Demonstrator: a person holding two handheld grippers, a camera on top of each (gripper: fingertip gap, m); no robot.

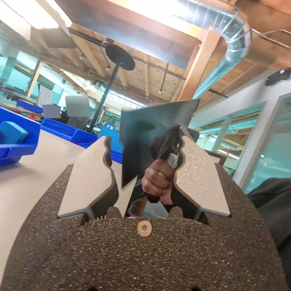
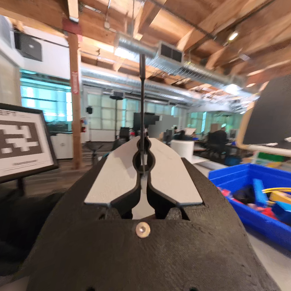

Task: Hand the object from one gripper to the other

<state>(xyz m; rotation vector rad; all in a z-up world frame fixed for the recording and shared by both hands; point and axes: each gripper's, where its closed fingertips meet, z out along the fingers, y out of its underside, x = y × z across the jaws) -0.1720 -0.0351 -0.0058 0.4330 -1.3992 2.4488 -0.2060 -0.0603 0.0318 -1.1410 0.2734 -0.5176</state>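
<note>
Right wrist view has the right gripper [image 2: 143,141] closed almost fully on a thin dark plate [image 2: 142,100], seen here edge-on as a narrow black line. The plate's lower end sits pinched between the two pale fingers [image 2: 116,171], running through the scalloped hollows of their inner edges, and the rest stands straight up past the fingertips toward the ceiling. Its long axis in this view is vertical, in line with the gap between the jaws.

Left wrist view shows the same plate [image 1: 146,130] by its broad face: a flat, dark, slightly glossy sheet with straight edges and sharp corners, tilted so one corner points down between the left gripper's fingers and another points up and right. The left gripper [image 1: 145,140] is wide open and grips nothing; the plate hangs in the space between its fingers [image 1: 92,171], nearer the right-hand one, and I cannot tell whether it touches either. Behind the plate the right gripper [image 1: 178,138] clamps its far edge, with a person's hand [image 1: 157,179] wrapped round that gripper's handle.

Further out, blue bins [image 1: 66,130] stand on a pale table [image 1: 28,189], and a blue bin [image 2: 255,196] full of mixed items sits to the right in the right wrist view.
</note>
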